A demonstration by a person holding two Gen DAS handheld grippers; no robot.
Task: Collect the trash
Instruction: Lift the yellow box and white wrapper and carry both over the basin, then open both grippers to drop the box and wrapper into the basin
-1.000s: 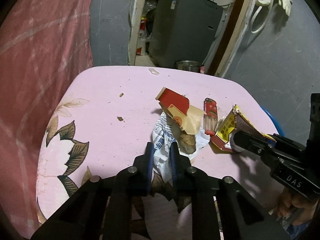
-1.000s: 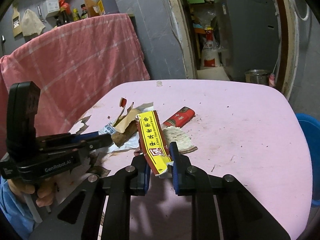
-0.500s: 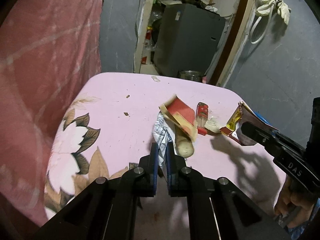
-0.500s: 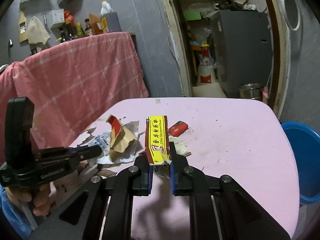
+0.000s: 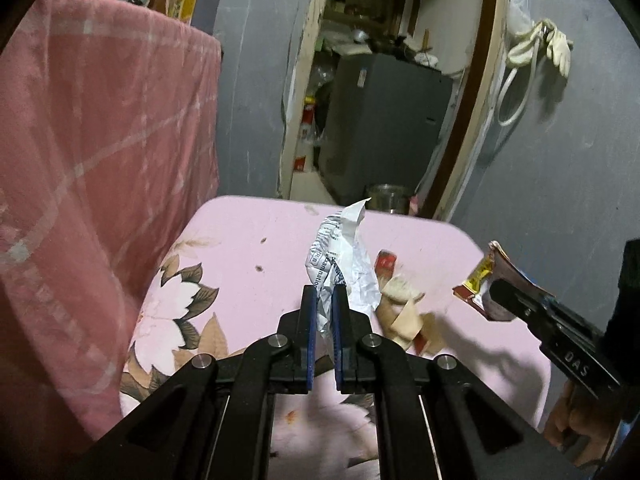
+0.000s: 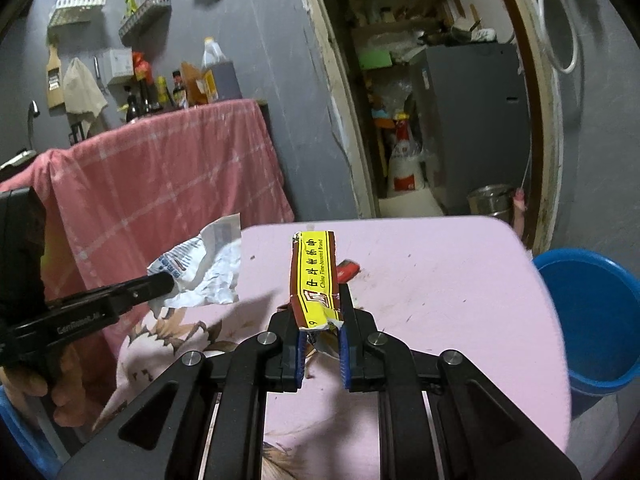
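My left gripper (image 5: 324,300) is shut on a crumpled white wrapper with blue print (image 5: 340,256) and holds it above the pink table (image 5: 240,240). The wrapper also shows in the right wrist view (image 6: 204,276), clamped in the left gripper (image 6: 168,280). My right gripper (image 6: 320,328) is shut on a yellow and brown wrapper (image 6: 316,276), lifted off the table; it shows at the right of the left wrist view (image 5: 480,280). A red lighter (image 5: 386,260), a tan paper scrap (image 5: 404,316) and a pale lump (image 5: 400,288) lie on the table.
A blue bucket (image 6: 592,320) stands on the floor right of the table. A pink checked cloth (image 5: 100,160) hangs on the left. A doorway with a grey cabinet (image 5: 384,128) and a metal pot (image 5: 386,196) lies beyond the table.
Both grippers have risen from the table with their wrappers. The white wrapper has come free of the pile, leaving the tan paper, lump and lighter below.
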